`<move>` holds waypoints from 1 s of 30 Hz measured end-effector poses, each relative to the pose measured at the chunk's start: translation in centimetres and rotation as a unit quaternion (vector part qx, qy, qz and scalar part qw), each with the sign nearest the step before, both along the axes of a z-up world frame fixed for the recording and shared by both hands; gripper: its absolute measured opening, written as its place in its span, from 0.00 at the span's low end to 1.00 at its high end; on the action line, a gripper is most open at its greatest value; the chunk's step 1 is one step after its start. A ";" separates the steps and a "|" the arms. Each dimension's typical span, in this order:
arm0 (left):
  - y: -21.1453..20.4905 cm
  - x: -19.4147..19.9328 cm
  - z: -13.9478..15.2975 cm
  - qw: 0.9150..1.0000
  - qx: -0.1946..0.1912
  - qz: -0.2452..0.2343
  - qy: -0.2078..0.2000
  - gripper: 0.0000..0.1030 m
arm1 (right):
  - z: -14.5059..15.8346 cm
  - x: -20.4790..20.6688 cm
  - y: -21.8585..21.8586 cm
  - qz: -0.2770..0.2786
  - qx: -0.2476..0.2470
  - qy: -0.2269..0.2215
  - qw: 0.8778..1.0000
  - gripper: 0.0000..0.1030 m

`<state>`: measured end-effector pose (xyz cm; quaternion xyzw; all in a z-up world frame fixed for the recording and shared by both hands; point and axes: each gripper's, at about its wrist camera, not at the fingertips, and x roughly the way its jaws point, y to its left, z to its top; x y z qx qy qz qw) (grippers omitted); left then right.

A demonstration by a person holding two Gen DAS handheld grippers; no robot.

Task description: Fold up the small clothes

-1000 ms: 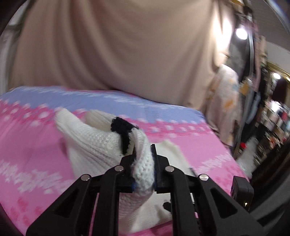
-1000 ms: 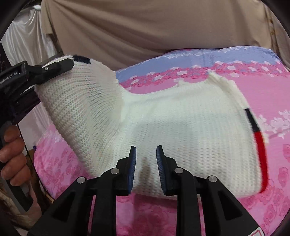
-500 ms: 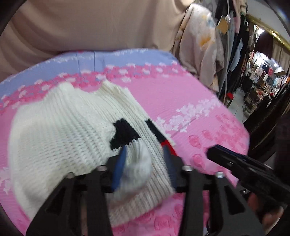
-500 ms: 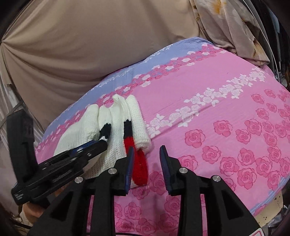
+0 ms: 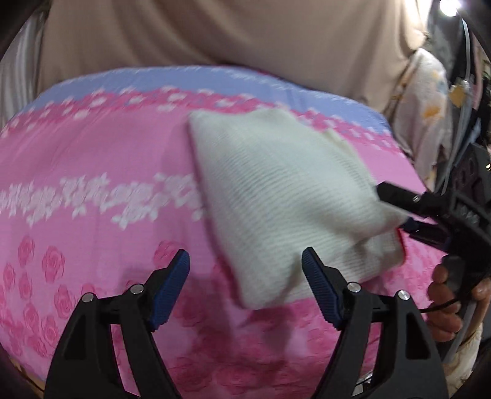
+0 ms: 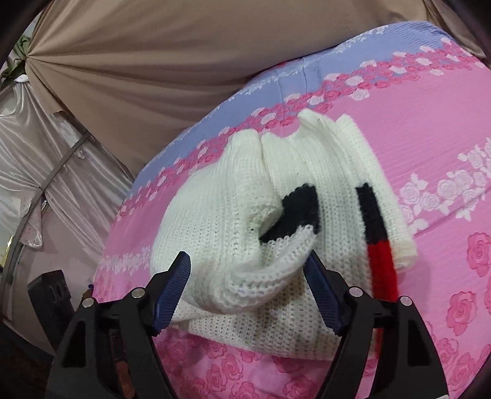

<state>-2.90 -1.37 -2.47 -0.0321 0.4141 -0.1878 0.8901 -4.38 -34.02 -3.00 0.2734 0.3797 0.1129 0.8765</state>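
A small white knit sweater point(image 6: 276, 221) with black and red trim lies folded on the pink rose-print sheet point(image 6: 429, 153). It also shows in the left wrist view point(image 5: 276, 190) as a plain white folded bundle. My left gripper point(image 5: 245, 270) is open and empty, just in front of the sweater's near-left corner. My right gripper point(image 6: 248, 270) is open, its jaws on either side of a raised sleeve fold. In the left wrist view the right gripper point(image 5: 396, 211) shows at the sweater's right edge, with a hand point(image 5: 445, 304) below.
A beige curtain point(image 6: 184, 61) hangs behind the bed. Silvery drapes point(image 6: 46, 147) hang at the left in the right wrist view. Hanging clothes point(image 5: 429, 101) and a bright lamp point(image 5: 449, 4) are at the right in the left wrist view.
My left gripper let go of the sleeve, opened wide and pulled back to the left. My right gripper opened wider and moved onto the sweater's near edge, around the sleeve fold.
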 end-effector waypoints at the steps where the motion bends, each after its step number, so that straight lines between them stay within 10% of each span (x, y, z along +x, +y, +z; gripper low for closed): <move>1: 0.3 0.2 -0.7 1.000 0.003 0.005 0.008 0.71 | -0.2 0.7 0.5 0.006 -0.002 0.004 1.000 0.72; 3: 0.7 0.4 -1.8 1.000 -0.001 0.005 0.018 0.71 | -0.2 1.9 1.5 0.010 -0.020 0.008 1.000 0.69; 5: 0.5 0.4 -2.2 1.000 0.000 0.005 0.019 0.71 | 0.3 2.6 2.5 0.007 -0.052 0.004 0.999 0.18; 8: 0.7 -0.3 -0.8 1.000 -0.023 -0.003 0.008 0.71 | 4.3 0.6 2.5 0.000 -0.043 -0.073 0.996 0.15; 12: 1.2 -1.5 2.6 0.997 -0.067 -0.030 -0.037 0.73 | 9.2 -5.5 0.0 -0.021 -0.034 -0.184 0.982 0.14; 18: -1.9 0.8 2.9 0.996 -0.075 -0.049 -0.030 0.75 | -1.0 -4.2 -4.8 -0.098 -0.136 0.012 0.986 0.17; 30: -6.5 2.5 -0.8 0.998 -0.008 -0.059 -0.011 0.77 | 0.8 -8.8 -6.8 -0.147 -0.164 -0.019 0.975 0.49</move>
